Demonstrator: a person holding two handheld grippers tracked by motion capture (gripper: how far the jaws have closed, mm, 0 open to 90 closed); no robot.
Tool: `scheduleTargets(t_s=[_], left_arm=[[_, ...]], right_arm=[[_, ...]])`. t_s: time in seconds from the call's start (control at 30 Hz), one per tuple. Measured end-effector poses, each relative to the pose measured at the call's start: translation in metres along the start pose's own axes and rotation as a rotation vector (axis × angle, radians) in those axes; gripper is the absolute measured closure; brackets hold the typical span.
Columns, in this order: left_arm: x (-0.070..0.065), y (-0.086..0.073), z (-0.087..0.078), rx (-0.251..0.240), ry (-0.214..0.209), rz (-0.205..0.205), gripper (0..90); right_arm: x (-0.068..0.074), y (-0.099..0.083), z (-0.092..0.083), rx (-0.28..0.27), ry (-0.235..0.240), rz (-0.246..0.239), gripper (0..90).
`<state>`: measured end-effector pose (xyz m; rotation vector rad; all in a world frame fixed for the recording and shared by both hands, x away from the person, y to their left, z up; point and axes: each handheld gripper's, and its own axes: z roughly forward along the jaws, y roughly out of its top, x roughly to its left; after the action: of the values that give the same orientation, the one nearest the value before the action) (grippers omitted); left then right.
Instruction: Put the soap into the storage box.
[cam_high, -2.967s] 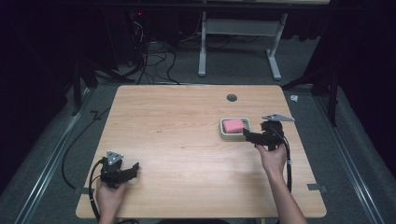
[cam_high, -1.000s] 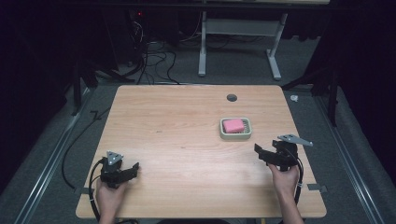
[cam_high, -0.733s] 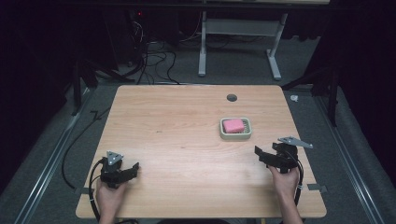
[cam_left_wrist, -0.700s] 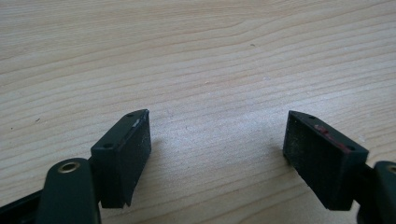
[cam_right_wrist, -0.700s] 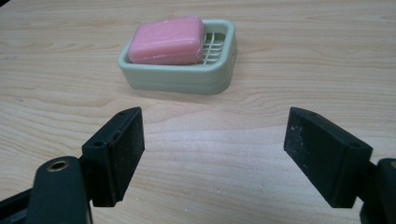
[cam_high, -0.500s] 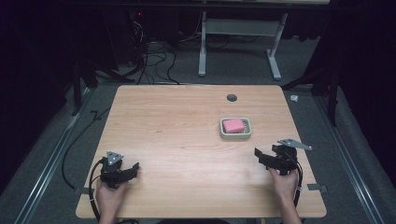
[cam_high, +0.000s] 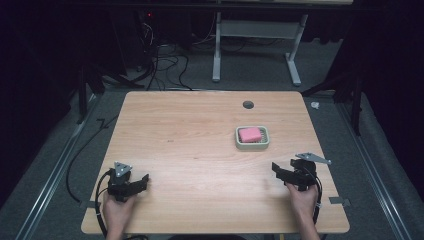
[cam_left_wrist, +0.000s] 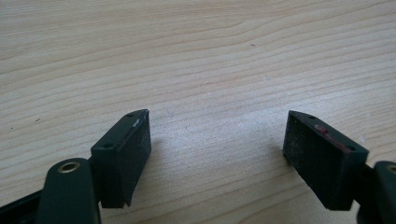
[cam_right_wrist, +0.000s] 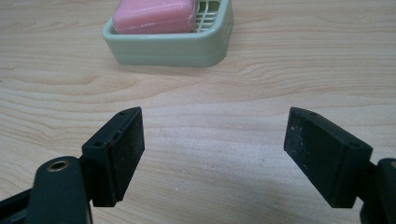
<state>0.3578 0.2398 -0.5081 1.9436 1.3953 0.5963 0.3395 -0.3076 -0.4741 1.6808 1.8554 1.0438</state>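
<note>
From the high view I see the wooden table (cam_high: 200, 150) with a pale green soap dish (cam_high: 252, 138) on its right half, and a pink soap bar (cam_high: 249, 134) lying inside the dish toward its left end. My right gripper (cam_high: 278, 170) sits near the table's right front corner, held in the person's right hand (cam_high: 301, 197), with its jaws pointing left and a little away from the person. The dish lies beyond it, near but clearly apart. My left gripper (cam_high: 142, 181) rests near the left front corner in the person's left hand (cam_high: 118, 210), pointing right, well apart from the dish. A small dark round hole (cam_high: 248, 104) shows in the tabletop behind the dish.

In the left gripper view I look along the left gripper (cam_left_wrist: 217, 149) at bare wood grain. Its 2 black jaws stand wide apart with nothing between them, and the pads hover just above the table surface.

In the right gripper view the right gripper (cam_right_wrist: 212, 149) also has its 2 jaws spread wide, empty, low over the wood. The soap dish (cam_right_wrist: 168, 49) stands ahead of them and toward the left jaw, not touching either. The soap bar (cam_right_wrist: 156, 14) lies in the dish's left part, and the grid of the dish floor shows bare at its right end.
</note>
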Motion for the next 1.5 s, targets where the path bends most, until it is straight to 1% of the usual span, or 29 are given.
scheduleTargets(t_s=[0.23,0.27,0.3,0.33,0.53,0.57,0.67,0.83,0.97,1.17,1.37,1.43,1.5], left_arm=[[0.0,0.0,0.0,0.0,0.0,0.0,23.8],[0.0,0.0,0.0,0.0,0.0,0.0,23.8],[0.0,0.0,0.0,0.0,0.0,-0.001,23.8],[0.0,0.0,0.0,0.0,0.0,0.0,23.8],[0.0,0.0,0.0,0.0,0.0,0.0,23.8],[0.0,0.0,0.0,0.0,0.0,0.0,23.8],[0.0,0.0,0.0,0.0,0.0,-0.001,23.8],[0.0,0.0,0.0,0.0,0.0,0.0,23.8],[0.0,0.0,0.0,0.0,0.001,-0.001,23.8],[0.0,0.0,0.0,0.0,0.0,-0.001,23.8],[0.0,0.0,0.0,0.0,0.001,-0.001,23.8],[0.0,0.0,0.0,0.0,0.001,-0.001,23.8],[0.0,0.0,0.0,0.0,0.001,-0.001,23.8]], right_arm=[[0.001,-0.006,0.004,0.014,-0.031,-0.02,20.8],[0.0,-0.006,0.005,0.013,-0.035,-0.03,20.9],[0.001,-0.007,0.005,0.017,-0.041,-0.028,21.0],[0.001,-0.008,0.006,0.017,-0.045,-0.037,21.1],[0.001,-0.012,0.008,0.034,-0.07,-0.05,21.2],[0.001,-0.012,0.009,0.032,-0.071,-0.06,21.3],[0.002,-0.014,0.01,0.042,-0.083,-0.064,21.3],[0.003,-0.017,0.011,0.041,-0.104,-0.078,21.4],[0.004,-0.02,0.013,0.052,-0.113,-0.083,21.4],[0.004,-0.021,0.013,0.053,-0.119,-0.096,21.4],[0.005,-0.025,0.015,0.071,-0.129,-0.107,21.3],[0.004,-0.025,0.014,0.066,-0.128,-0.109,21.4],[0.004,-0.025,0.015,0.077,-0.129,-0.118,21.2]])
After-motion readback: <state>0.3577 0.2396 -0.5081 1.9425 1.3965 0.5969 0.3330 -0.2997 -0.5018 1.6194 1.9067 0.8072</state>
